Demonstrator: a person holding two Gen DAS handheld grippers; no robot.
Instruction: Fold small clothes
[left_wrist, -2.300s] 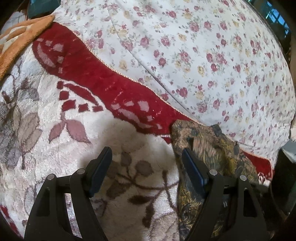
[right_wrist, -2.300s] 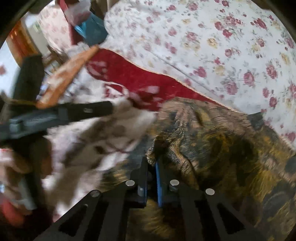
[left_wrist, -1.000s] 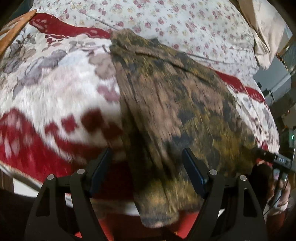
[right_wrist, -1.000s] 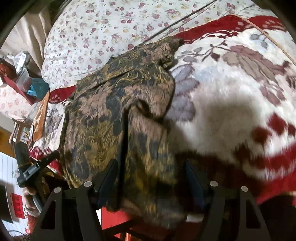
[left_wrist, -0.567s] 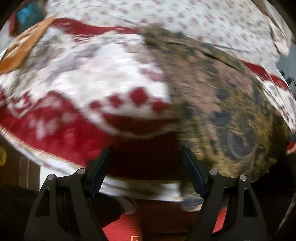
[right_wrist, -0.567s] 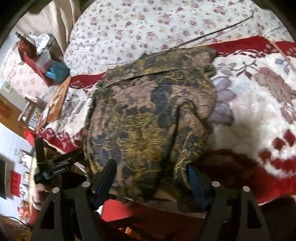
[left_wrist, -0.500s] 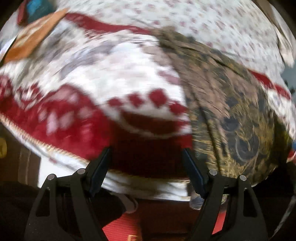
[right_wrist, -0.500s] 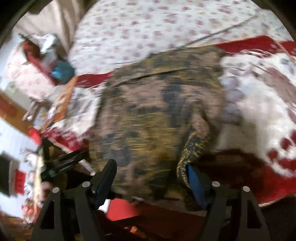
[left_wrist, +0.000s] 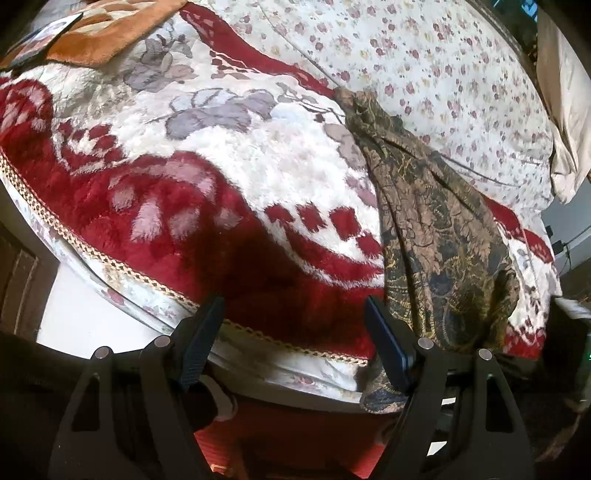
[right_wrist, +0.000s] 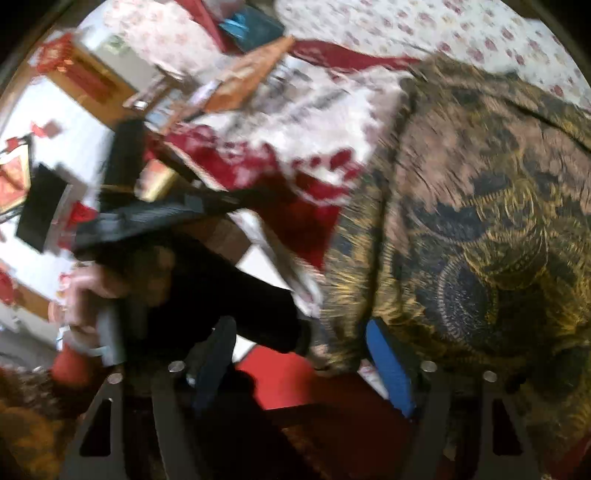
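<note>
Between folds: left gripper (left_wrist: 293, 332) and right gripper (right_wrist: 301, 356) both spread, empty. Brocade garment (left_wrist: 439, 236) overhung bed's near edge; next, regrip its hem.

Left view sharp, daylit, dark shadow on the red blanket (left_wrist: 229, 258). Right view heavily motion-blurred. Fisheye bending, black vignette at corners.
</note>
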